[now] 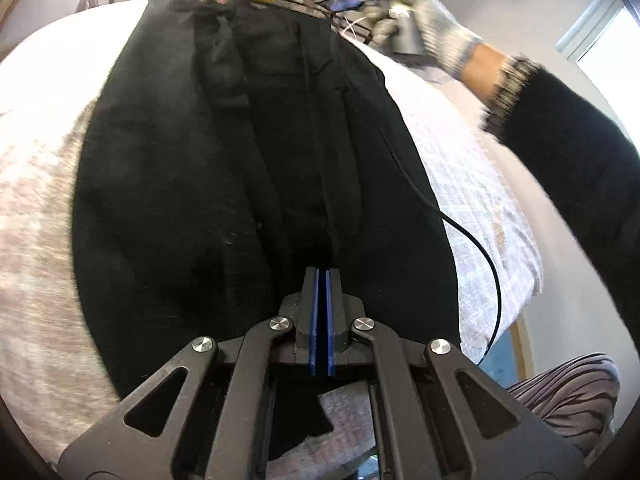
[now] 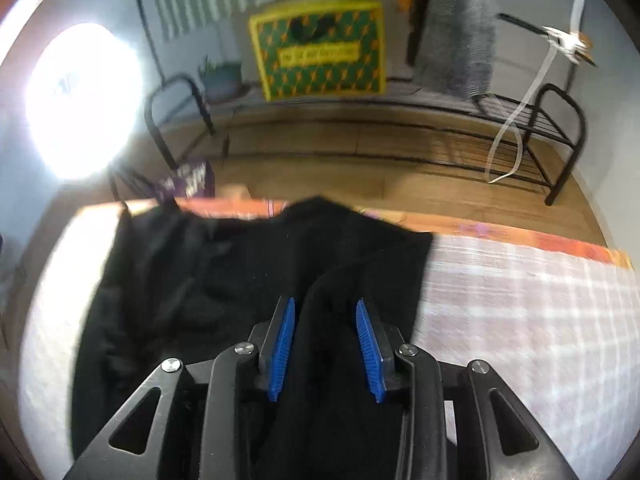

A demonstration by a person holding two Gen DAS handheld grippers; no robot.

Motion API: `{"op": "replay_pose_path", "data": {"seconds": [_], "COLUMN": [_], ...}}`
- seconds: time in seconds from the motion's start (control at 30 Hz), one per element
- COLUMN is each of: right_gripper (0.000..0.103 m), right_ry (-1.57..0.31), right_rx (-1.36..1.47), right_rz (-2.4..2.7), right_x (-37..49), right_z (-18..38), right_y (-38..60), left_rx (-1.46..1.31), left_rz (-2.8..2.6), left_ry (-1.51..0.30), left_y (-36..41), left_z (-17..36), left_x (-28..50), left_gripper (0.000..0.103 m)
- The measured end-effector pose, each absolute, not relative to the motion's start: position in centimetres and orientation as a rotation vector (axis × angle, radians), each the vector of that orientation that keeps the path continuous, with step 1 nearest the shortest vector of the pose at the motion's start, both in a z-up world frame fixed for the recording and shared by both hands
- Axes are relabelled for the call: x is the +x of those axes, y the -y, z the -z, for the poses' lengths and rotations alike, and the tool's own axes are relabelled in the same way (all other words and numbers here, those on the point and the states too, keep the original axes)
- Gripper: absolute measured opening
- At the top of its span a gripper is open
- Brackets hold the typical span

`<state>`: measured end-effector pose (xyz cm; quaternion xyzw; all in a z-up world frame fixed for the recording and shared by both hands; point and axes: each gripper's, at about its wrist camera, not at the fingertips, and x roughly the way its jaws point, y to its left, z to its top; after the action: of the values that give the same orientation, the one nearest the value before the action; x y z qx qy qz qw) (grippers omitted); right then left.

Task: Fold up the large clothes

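Between the right gripper's parted pads runs a ridge of the black garment, untouched by either pad, stretching ahead along the bed. Left gripper is clamped flat, apparently empty, above the same cloth.

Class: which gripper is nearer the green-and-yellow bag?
Right. The right gripper is at the garment's end by the bag; the left gripper is at the opposite end.

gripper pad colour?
Blue, ribbed pads on black fingers; clearest in the right wrist view.
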<state>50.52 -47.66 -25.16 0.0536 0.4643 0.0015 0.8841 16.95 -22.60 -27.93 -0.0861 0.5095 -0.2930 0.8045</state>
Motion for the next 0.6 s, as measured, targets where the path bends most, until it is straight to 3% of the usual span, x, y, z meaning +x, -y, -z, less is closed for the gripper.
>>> {"op": "replay_pose_path", "data": {"seconds": [0.27,0.57,0.6], "right_gripper": [0.037,0.044,0.044], "right_ry": [-0.813,-0.714,-0.708], "right_rx": [0.231,0.261,0.258], "right_rz": [-0.043,-0.025,-0.022], "right_x": [37.2,22.6,21.6], "right_z": [14.8,7.7,7.4], "right_y": [51.8,54.3,54.5], "left_rx": [-0.14,-0.011,0.009], "left_rz": [0.712,0.817,0.826], "left_ry": [-0.995,-0.976,-0.979], "left_y": [21.9,25.6,26.1], "left_z": [25.1,24.4,24.5], "left_x": [14.3,10.8,10.4], "left_gripper": [0.0,0.0,0.005]}}
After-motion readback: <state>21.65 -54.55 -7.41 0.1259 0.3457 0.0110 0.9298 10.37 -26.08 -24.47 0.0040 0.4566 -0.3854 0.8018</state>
